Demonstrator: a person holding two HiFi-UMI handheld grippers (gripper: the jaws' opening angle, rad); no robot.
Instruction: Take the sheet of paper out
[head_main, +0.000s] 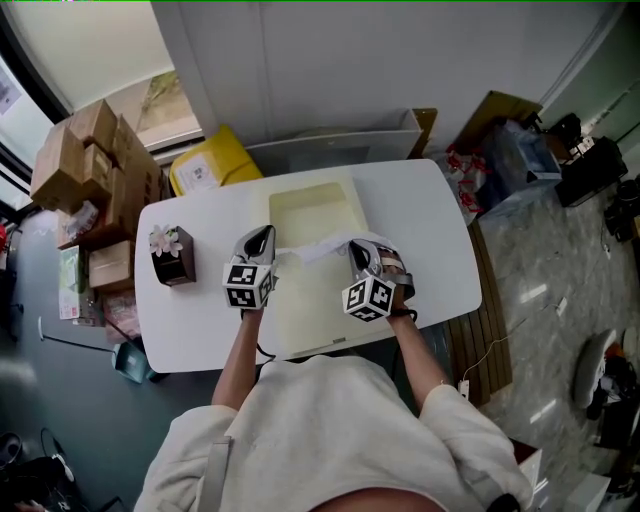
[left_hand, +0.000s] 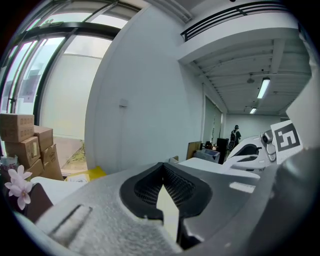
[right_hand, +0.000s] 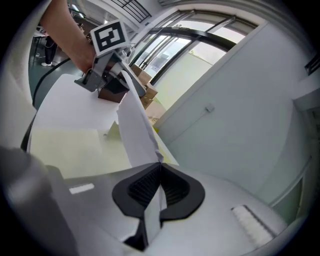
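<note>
The sheet (head_main: 312, 250) is clamped at opposite ends by the left gripper (head_main: 266, 236) and right gripper (head_main: 356, 249). It is held taut above the folder (head_main: 310, 205), probably to clear it uncreased.

Both forearms (head_main: 237, 345) are stretched forward from the torso, side by side. The left gripper (head_main: 263, 236) is held nearly level, its jaws closed on one end of the sheet of paper (head_main: 315, 248). The right gripper (head_main: 360, 250) is tilted downward and rolled sideways, its jaws pinched shut on the other end.
</note>
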